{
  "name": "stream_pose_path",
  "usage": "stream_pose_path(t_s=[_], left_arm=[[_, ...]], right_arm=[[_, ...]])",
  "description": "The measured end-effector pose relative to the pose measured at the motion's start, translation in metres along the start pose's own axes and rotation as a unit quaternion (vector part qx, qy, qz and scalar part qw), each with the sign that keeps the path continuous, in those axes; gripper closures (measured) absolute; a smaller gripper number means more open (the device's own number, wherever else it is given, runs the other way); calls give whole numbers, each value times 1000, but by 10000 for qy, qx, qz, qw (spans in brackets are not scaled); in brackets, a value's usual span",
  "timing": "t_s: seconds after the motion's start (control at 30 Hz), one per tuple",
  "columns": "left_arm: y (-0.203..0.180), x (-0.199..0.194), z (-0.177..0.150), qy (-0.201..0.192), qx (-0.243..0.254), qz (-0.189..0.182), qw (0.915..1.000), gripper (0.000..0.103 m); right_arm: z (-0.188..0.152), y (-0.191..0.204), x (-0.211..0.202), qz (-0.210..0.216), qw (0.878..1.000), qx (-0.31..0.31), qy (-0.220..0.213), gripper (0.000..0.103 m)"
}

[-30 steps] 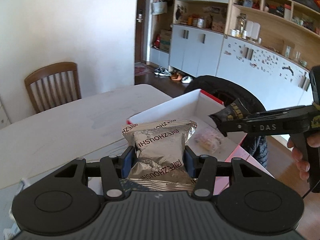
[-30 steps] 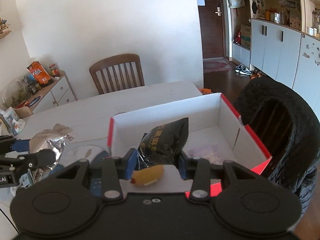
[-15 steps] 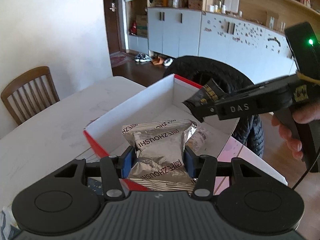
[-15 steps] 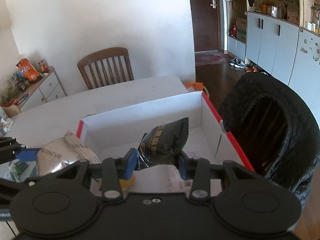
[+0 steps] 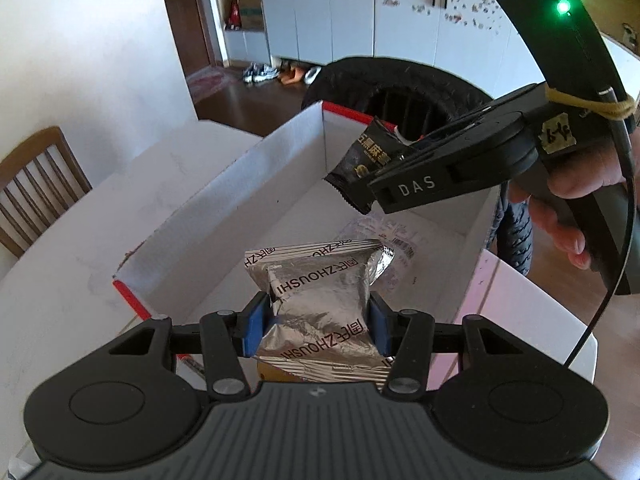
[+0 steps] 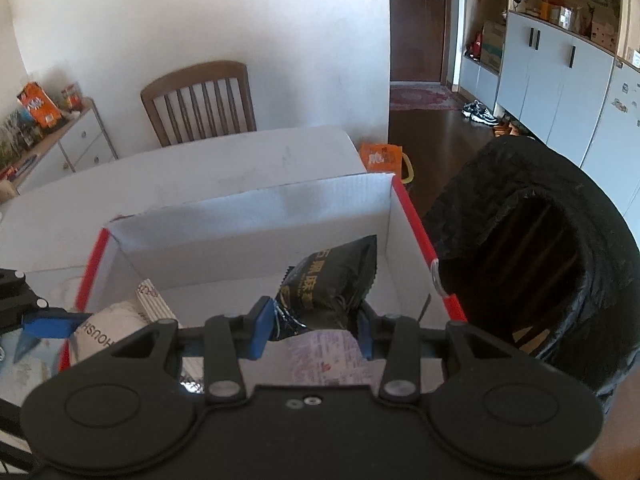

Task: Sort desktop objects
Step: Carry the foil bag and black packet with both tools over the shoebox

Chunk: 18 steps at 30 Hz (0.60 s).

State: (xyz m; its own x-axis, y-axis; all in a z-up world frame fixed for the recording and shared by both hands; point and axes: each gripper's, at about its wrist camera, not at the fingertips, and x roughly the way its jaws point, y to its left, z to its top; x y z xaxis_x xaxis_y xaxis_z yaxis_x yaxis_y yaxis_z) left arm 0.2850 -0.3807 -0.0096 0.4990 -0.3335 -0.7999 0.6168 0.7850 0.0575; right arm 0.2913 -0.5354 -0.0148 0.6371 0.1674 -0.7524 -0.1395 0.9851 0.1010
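Silver foil: silver snack packet (image 5: 320,300), crinkled, dark print "ZHOUSHI", pinched by left gripper (image 5: 316,326) between blue pads (image 5: 254,330); jaws narrowed onto its sides; packet held over the near end of the box
Black foil: black snack packet (image 6: 330,288), gold characters, serrated top edge, clamped in right gripper (image 6: 316,330), jaws closed in on it; hangs above box interior, near the right wall; seen side-on in left view (image 5: 366,160)
Box: cardboard box (image 6: 248,216), white inside, red outer edges, open top, sits on bench
Box contents: clear printed wrapper (image 5: 384,232) lying on box floor, below both packets
Bench: white bench (image 5: 80,248), faint scuffs, box at its far right corner
Hand: right hand (image 5: 568,216) wraps the right gripper's handle, green light on top
Beside bench: black bin (image 6: 532,264), bag-lined, just right of box
Room near: wooden chair (image 6: 200,100) at bench's far side, white wall behind
Room far: dark wood floor, grey-white cabinets (image 6: 560,72), shoes by them, brown door
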Motion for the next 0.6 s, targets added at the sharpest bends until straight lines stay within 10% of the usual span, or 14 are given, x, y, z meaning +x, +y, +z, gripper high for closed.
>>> stream_pose_path(t_s=[0.6], left_arm=[[-12, 47, 10, 762, 522, -12, 9957, 53]], right_arm=[[16, 1, 64, 142, 9965, 180, 806, 62]])
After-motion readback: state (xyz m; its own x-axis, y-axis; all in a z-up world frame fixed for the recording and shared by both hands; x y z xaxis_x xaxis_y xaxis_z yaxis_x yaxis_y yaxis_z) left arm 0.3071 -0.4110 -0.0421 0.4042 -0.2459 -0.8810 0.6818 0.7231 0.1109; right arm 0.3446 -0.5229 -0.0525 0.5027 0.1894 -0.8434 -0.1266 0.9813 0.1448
